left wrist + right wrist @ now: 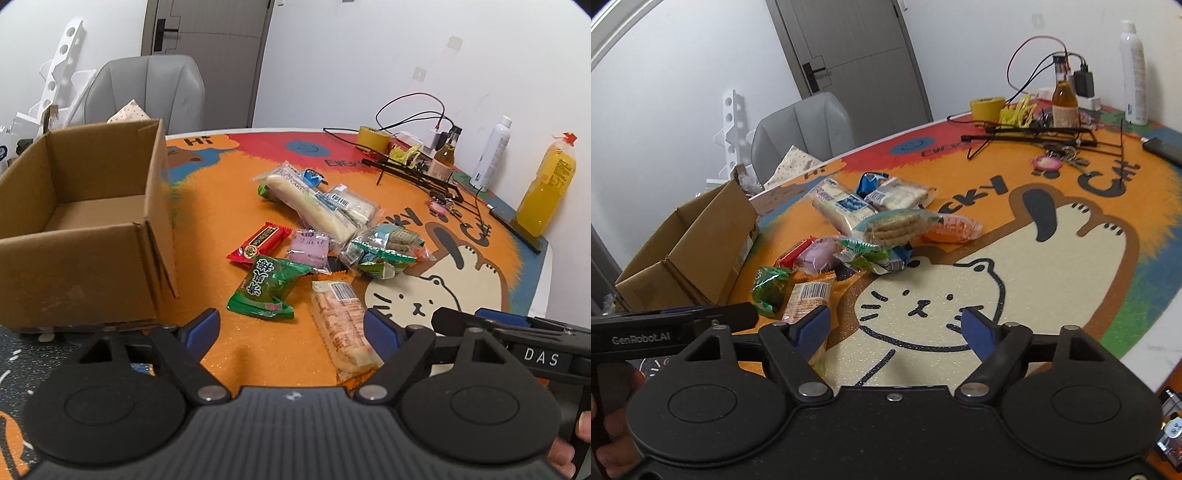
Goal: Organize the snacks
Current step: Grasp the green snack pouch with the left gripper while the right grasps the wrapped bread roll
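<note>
Left gripper (291,326) held low over mat (207,236), jaws apart, nothing gripped. Right gripper (897,325) likewise spread, empty, over cat print. Snacks (317,236) seen piled at 12 o'clock, none packed. Box (92,221) at 10 o'clock, apparently empty. Task judged unstarted.

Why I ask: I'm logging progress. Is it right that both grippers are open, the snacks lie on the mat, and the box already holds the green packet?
Not quite. The box holds nothing that shows; the left wrist view shows its bare floor. The green packet lies on the mat beside the box with the other snacks. The rest stands: left gripper and right gripper are both open.
</note>
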`<state>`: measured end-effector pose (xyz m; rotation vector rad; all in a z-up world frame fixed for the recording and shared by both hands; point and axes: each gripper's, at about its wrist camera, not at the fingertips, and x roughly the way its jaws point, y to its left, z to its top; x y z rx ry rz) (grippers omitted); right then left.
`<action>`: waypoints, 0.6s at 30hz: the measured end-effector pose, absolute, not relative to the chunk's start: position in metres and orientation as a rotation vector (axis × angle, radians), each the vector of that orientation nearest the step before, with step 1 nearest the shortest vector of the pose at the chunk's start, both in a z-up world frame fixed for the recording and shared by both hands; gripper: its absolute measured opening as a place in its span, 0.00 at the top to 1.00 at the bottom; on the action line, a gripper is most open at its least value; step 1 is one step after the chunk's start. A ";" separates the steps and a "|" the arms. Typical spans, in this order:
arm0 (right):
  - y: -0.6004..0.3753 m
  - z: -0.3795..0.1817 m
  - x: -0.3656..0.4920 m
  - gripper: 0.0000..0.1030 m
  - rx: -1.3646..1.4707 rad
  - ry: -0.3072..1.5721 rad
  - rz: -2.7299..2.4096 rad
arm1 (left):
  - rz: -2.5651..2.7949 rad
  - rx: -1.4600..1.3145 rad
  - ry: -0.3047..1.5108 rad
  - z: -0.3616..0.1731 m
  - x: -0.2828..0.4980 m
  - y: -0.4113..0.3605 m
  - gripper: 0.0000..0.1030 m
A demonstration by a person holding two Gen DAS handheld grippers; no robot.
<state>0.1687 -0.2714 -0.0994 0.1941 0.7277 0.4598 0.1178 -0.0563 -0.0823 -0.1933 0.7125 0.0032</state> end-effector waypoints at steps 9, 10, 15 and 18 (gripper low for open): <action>-0.249 -0.108 0.178 0.29 0.204 0.773 0.533 | 0.039 -0.190 0.731 -0.095 0.135 -0.053 0.39; -0.245 -0.109 0.179 0.31 0.201 0.779 0.543 | 0.043 -0.191 0.732 -0.095 0.136 -0.051 0.42; -0.226 -0.111 0.183 0.33 0.177 0.789 0.570 | 0.070 -0.204 0.742 -0.099 0.140 -0.040 0.50; -0.217 -0.110 0.184 0.34 0.167 0.794 0.589 | 0.076 -0.207 0.744 -0.100 0.141 -0.035 0.52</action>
